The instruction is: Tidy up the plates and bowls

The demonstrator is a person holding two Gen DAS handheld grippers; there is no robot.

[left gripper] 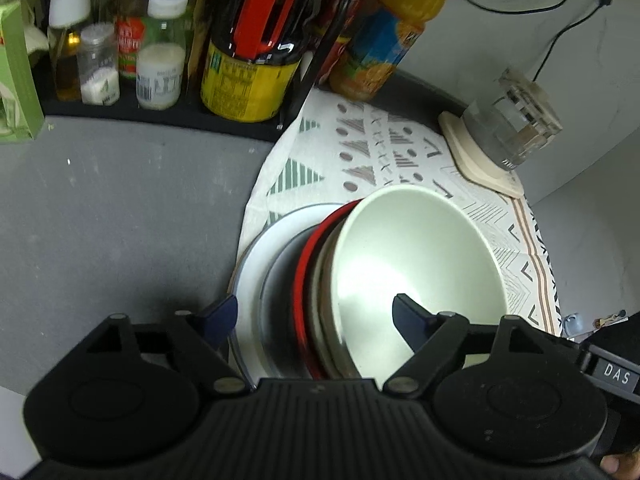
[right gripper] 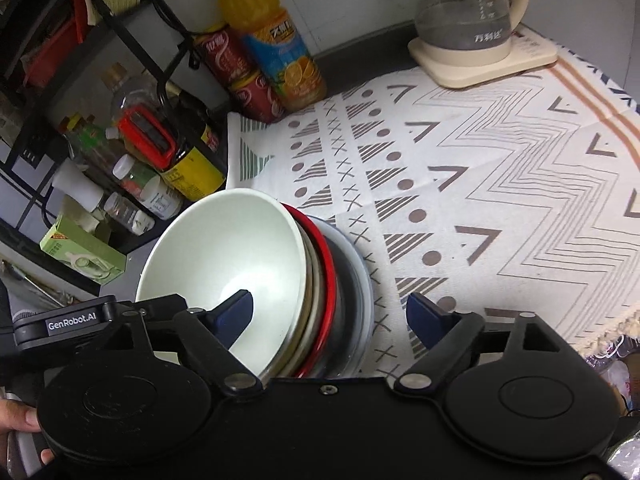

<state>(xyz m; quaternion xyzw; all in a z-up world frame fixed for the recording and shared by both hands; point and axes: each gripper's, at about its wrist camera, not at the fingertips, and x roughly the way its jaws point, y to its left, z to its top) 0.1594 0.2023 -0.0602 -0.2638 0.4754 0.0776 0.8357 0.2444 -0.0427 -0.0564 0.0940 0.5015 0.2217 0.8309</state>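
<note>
Grey countertop (left gripper: 120,208), kitchen corner, pale wall behind; listed left to right as the left wrist view shows it.

1. Green carton (left gripper: 16,76), far left edge, standing by the rack.
2. Black condiment rack (left gripper: 160,114), holding a small shaker jar (left gripper: 99,64), a white-capped bottle (left gripper: 162,52) and a large dark bottle with yellow label (left gripper: 248,76). Grouped against the wall, presumably to keep the working area free.
3. Orange juice bottle (left gripper: 384,48), just right of the rack, with red cans behind it.
4. Patterned cloth (left gripper: 360,152), covering the right half of the counter; likely laid as a drying or protective mat.
5. Nested stack of dishes on the cloth's left edge: white plate (left gripper: 256,264) at the bottom, metal bowl (left gripper: 280,304), red-rimmed bowl (left gripper: 312,264), and pale green bowl (left gripper: 416,264) on top. The stack appears tipped toward the rack side, though the fisheye may exaggerate this. Nesting by size looks largely done.
6. Left gripper (left gripper: 314,318), jaws apart, straddling the stack's rim: one finger outside by the plate, the other inside the green bowl, not visibly clamped.
7. Right gripper (right gripper: 330,314), jaws apart, likewise astride the opposite rim, one finger inside the green bowl, one over the cloth. Paired placement suggests a two-sided lift or steadying of the whole stack.
8. Glass kettle (left gripper: 508,132) on cream base, far right rear, clear of the dishes.
</note>
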